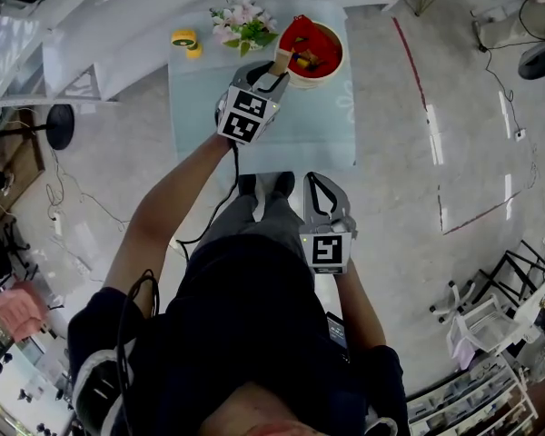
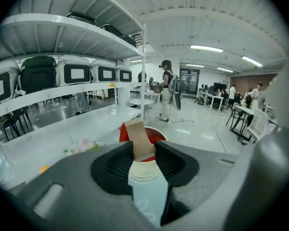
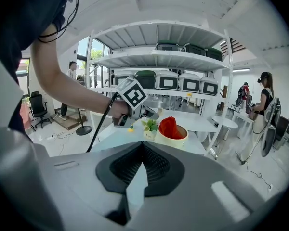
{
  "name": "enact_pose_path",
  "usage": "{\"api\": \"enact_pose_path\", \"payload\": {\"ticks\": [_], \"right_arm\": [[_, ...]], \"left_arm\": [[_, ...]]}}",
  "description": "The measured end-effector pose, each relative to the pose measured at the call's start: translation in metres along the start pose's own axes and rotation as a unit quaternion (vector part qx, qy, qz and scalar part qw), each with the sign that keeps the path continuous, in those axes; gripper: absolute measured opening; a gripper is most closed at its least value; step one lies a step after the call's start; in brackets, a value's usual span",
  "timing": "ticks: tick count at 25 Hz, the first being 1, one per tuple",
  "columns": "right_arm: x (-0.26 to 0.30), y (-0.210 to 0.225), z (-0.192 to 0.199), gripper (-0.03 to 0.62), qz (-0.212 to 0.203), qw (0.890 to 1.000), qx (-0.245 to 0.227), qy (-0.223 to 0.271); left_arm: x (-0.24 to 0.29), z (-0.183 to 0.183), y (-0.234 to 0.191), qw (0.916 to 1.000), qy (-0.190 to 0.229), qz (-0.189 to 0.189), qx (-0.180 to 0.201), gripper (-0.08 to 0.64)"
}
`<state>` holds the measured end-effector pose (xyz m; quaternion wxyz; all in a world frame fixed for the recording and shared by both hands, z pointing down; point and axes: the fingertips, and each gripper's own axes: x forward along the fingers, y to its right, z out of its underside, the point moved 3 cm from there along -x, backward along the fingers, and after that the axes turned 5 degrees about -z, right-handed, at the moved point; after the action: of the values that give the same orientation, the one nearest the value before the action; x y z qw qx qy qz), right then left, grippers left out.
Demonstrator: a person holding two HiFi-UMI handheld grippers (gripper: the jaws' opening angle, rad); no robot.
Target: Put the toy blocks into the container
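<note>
Person in dark clothes, with two grey grippers

The person wears a dark short-sleeved top, dark trousers and black shoes (image 1: 247, 185). The left gripper (image 1: 278, 69) and the right gripper (image 1: 320, 185) each have black ribbed pads and a white cube with black square markers. A black cable (image 1: 229, 193) comes from the left one.

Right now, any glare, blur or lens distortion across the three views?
Head view: edges bend, glare streaks on the glossy pale floor, pale table sharp. Left gripper view: heavy fisheye, black corners, tan rectangular block sharp between the jaws, ceiling strip lights blown out. Right gripper view: same fisheye, red-lined cream bowl clear.
</note>
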<state>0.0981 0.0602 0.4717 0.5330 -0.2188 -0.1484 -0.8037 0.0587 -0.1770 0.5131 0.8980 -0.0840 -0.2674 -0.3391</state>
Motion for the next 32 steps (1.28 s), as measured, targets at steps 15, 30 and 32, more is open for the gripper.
{"api": "enact_pose_path", "payload": {"ticks": [15,30,32], "right_arm": [[-0.006,0.013,-0.002,-0.002,0.016,1.0,-0.004,0.002],[-0.008,0.021,0.007,-0.002,0.022,1.0,0.013,0.004],[-0.008,0.022,0.006,-0.002,0.022,1.0,0.012,0.004]], "left_arm": [[0.062,-0.017,0.006,0.9981,-0.043,0.029,0.033,0.149],[0.098,-0.01,0.01,0.9926,-0.084,0.046,0.074,0.15],[0.101,-0.01,0.01,0.9922,-0.085,0.046,0.078,0.152]]}}
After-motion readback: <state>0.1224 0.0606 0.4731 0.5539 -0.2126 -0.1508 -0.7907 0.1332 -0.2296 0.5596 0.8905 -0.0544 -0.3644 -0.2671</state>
